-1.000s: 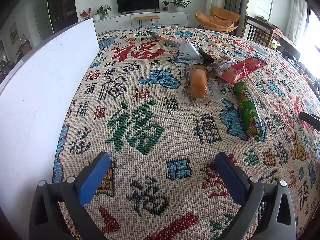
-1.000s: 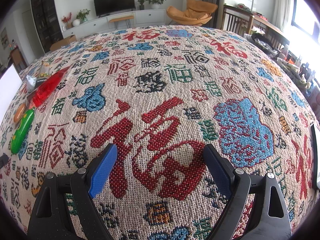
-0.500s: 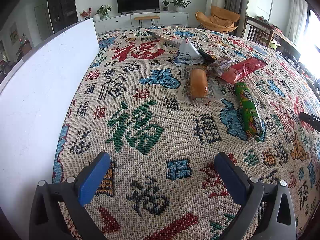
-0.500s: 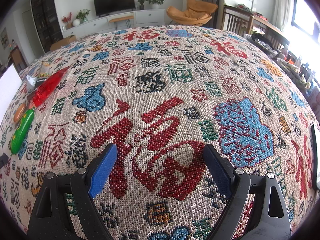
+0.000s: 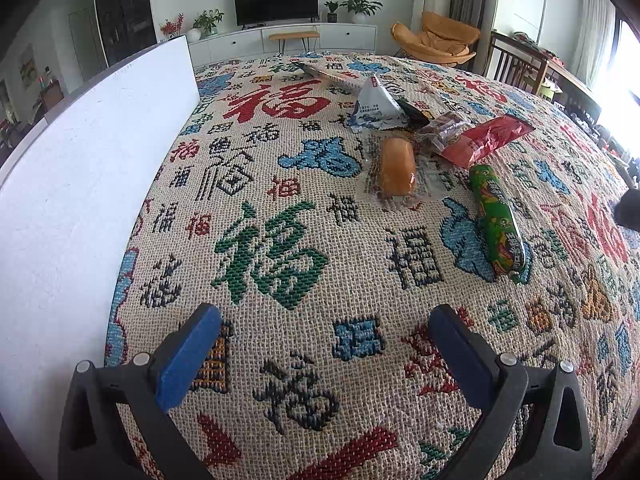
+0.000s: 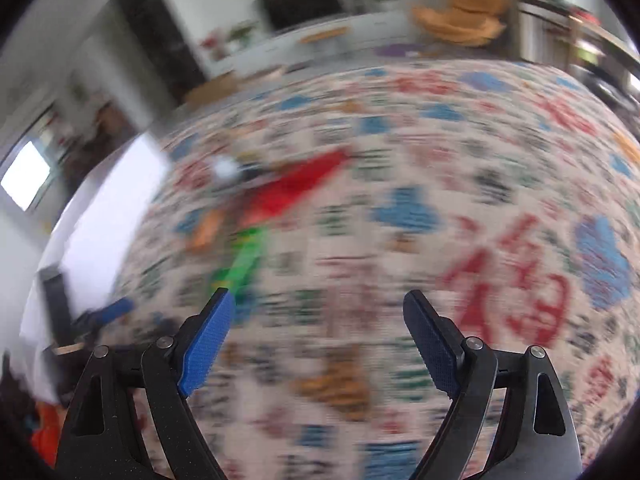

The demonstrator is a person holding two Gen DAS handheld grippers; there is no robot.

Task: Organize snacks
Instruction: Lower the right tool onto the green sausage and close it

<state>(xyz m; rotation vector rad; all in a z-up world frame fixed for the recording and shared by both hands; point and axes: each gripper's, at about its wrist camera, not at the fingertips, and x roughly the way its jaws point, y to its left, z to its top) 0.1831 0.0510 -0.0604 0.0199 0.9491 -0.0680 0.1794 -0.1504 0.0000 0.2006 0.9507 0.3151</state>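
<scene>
Snacks lie in a cluster on the patterned tablecloth [image 5: 280,264]: a green sausage stick [image 5: 498,222], a wrapped orange bread roll [image 5: 396,166], a red packet [image 5: 486,140], a clear brown packet [image 5: 442,130] and a white triangular packet [image 5: 374,102]. My left gripper [image 5: 324,332] is open and empty, well short of the snacks. The right wrist view is badly blurred. My right gripper [image 6: 316,320] is open and empty there, with the green stick [image 6: 244,260] and red packet [image 6: 296,188] ahead to its left.
A tall white board or box wall [image 5: 88,168] runs along the left side of the table. A flat packet [image 5: 328,74] lies at the far edge. Chairs and a TV cabinet stand beyond the table.
The right gripper has swung sharply left toward the snacks, so its view is smeared. The left gripper and the snacks have not moved.
</scene>
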